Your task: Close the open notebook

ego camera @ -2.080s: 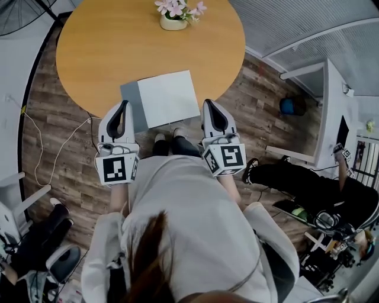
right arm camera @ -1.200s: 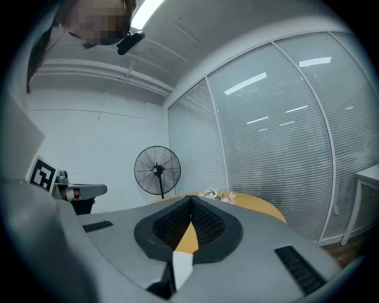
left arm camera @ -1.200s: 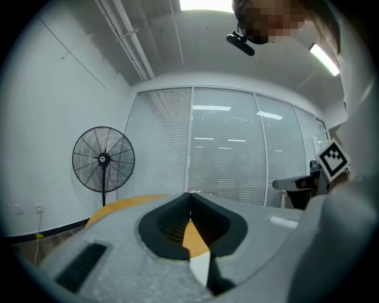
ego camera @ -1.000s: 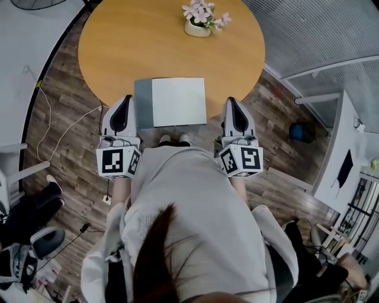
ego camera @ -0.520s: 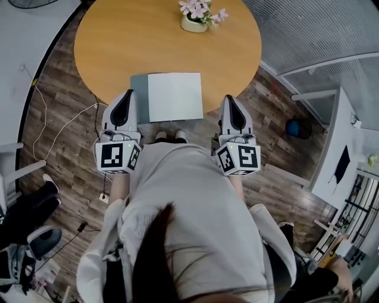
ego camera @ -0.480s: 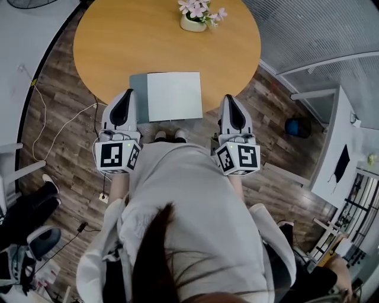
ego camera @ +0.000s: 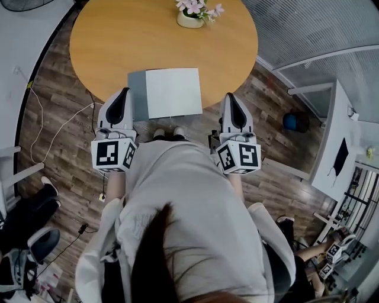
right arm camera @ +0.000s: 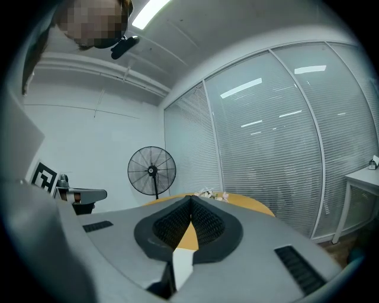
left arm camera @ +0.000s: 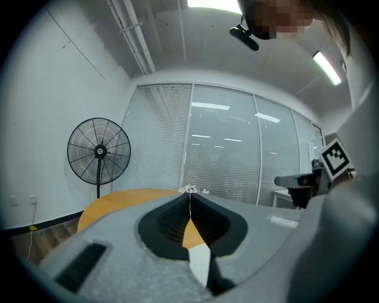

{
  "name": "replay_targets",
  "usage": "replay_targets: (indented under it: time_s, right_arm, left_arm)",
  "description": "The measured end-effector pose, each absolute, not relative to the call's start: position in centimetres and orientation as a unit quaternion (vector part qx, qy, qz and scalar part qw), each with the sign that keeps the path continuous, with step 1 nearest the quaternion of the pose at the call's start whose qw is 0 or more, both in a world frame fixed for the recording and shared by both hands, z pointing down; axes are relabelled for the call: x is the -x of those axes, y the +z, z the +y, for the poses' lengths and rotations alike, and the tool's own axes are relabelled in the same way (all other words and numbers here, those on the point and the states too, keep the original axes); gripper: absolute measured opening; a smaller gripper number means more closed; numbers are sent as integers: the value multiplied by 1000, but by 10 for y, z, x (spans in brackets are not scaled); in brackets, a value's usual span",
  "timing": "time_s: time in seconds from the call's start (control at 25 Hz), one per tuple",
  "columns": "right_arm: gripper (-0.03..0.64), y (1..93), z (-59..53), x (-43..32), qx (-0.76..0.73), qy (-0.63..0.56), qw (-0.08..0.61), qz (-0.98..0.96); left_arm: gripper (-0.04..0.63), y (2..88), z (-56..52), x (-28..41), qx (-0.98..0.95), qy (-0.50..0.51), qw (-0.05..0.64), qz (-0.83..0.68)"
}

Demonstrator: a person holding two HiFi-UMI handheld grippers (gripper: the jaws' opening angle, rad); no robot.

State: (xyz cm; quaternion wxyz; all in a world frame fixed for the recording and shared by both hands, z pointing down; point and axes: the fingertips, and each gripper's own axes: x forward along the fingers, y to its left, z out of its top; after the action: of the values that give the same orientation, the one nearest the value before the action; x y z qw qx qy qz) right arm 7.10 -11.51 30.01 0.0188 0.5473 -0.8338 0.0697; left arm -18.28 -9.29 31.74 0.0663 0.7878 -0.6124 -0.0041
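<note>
The notebook lies flat at the near edge of the round wooden table, its white page up and a grey cover strip showing along its left side. My left gripper hangs just left of it at the table's rim, jaws shut and empty. On the other side, my right gripper is off the table's edge, also shut and empty. In the left gripper view the left gripper has its tips together, pointing level over the tabletop. The right gripper view shows the right gripper closed the same way.
A small pot of pink flowers stands at the table's far side. A standing fan is beyond the table by the wall. A cable trails on the wood floor at left. A white desk stands at right.
The head view has shifted slightly; both grippers stay beside the notebook in about the same places, shut. The notebook has not moved.
</note>
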Motion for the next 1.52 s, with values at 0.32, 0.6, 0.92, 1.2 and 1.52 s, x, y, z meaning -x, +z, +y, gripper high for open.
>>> replay_targets:
  time_s: [0.32, 0.6, 0.92, 1.2, 1.52]
  right_arm:
    - [3, 303, -104, -52, -546, 65, 30, -835]
    - [3, 303, -99, -27, -532, 55, 52, -844]
    - [3, 304, -95, -4, -521, 44, 85, -848]
    - [3, 318, -98, 3, -523, 54, 108, -844]
    - [3, 336, -113, 5, -530, 64, 140, -834]
  left_arm:
    - [18, 355, -77, 213, -784, 27, 137, -605]
    - [22, 407, -56, 232, -782, 62, 218, -580]
    - [132, 479, -36, 236, -779, 100, 323, -528]
    - [161, 538, -31, 224, -768, 116, 410, -478]
    - [169, 595, -37, 219, -751, 145, 472, -439]
